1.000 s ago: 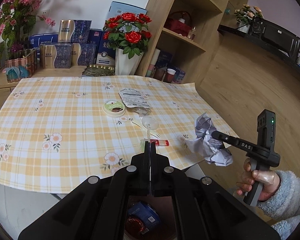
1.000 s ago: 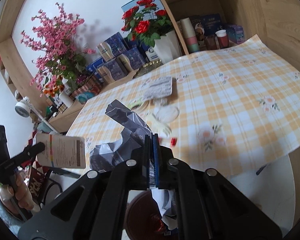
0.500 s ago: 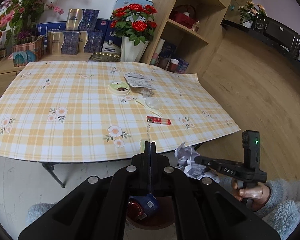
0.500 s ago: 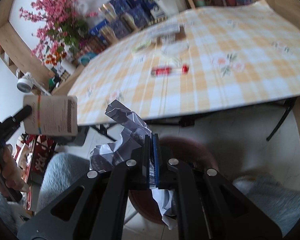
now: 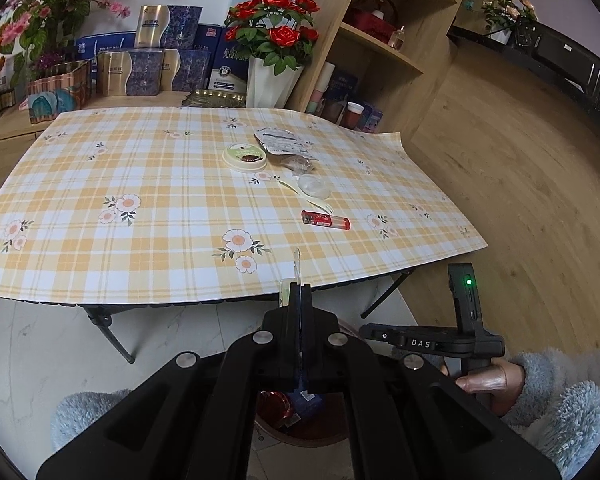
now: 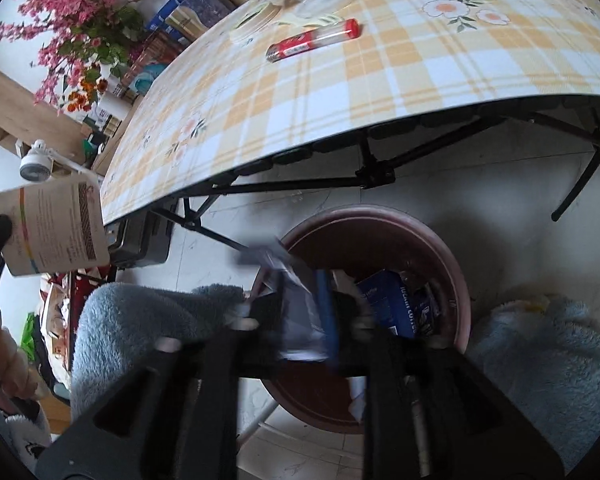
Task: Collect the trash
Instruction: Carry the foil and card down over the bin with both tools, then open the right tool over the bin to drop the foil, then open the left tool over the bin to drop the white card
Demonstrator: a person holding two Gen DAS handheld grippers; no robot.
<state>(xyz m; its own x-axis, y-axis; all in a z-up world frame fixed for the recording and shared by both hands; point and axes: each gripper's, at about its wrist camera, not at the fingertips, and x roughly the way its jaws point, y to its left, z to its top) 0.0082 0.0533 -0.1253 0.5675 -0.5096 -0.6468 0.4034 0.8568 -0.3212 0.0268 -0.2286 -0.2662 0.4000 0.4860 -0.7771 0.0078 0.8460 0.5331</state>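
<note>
My left gripper (image 5: 299, 292) is shut on a thin flat paper card (image 5: 297, 268), seen edge-on; in the right wrist view the card (image 6: 52, 228) shows its printed face at far left. My right gripper (image 6: 300, 308) hangs over a brown trash bin (image 6: 456, 280) on the floor. Its fingers are spreading apart and blurred, with the crumpled grey paper (image 6: 296, 320) loose between them. The bin holds a blue box (image 6: 392, 304). On the checked table (image 5: 140, 200) lie a red tube (image 5: 326, 219), a green-lidded round tub (image 5: 245, 157), a silver wrapper (image 5: 280, 141) and a clear lid (image 5: 314, 188).
The table's black folding legs (image 6: 372, 172) stand just behind the bin. A vase of red roses (image 5: 276, 60) and boxes line the shelf behind the table. A wooden shelf unit (image 5: 380, 40) stands right. Grey fuzzy slippers (image 6: 140, 320) flank the bin.
My right gripper has dropped from table height down over the bin and its fingers have spread, loosening the crumpled paper. My left gripper has drawn back from the table, still holding the card.
</note>
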